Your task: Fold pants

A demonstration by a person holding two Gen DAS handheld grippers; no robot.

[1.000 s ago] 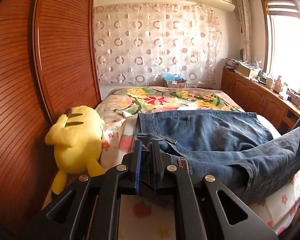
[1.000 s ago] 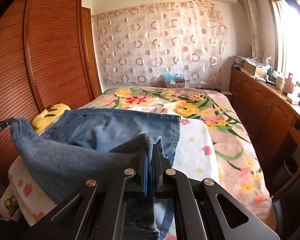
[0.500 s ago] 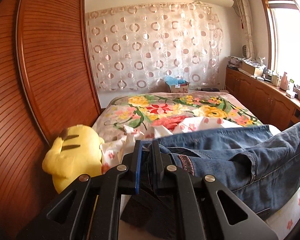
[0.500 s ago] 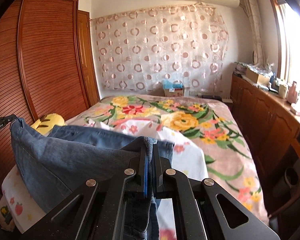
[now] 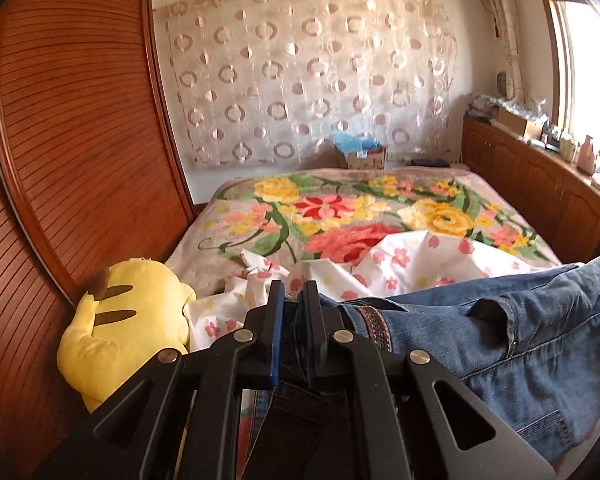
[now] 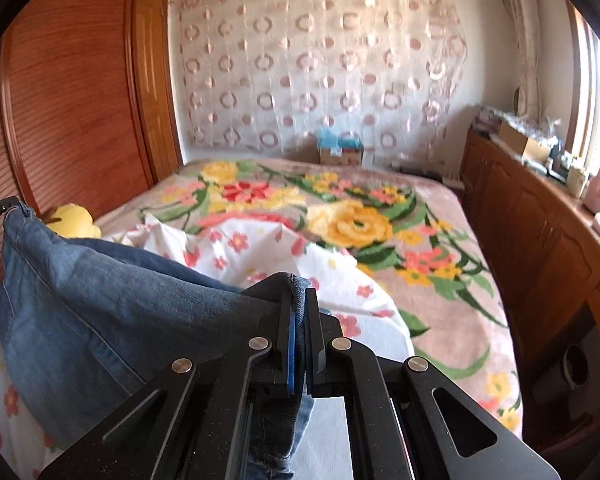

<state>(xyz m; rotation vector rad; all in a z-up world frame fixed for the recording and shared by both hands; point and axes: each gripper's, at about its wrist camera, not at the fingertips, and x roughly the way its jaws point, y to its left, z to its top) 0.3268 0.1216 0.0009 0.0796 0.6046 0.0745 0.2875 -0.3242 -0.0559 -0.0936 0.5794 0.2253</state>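
Observation:
Blue denim pants hang stretched between my two grippers above the near end of the bed. My left gripper is shut on the waistband end, where a patterned belt strip shows beside its fingers. My right gripper is shut on a folded denim edge of the pants. In the right wrist view the cloth runs left to the tip of the other gripper at the frame's left edge. The lower part of the pants hangs out of sight below both grippers.
A yellow plush toy lies at the bed's left side against a slatted wooden wardrobe. A white flowered sheet lies rumpled on the floral blanket. Wooden cabinets line the right wall under a window.
Both grippers have drawn back toward the foot of the bed with the pants. The denim that lay spread on the sheet has slid off it, and more blanket and sheet show now.

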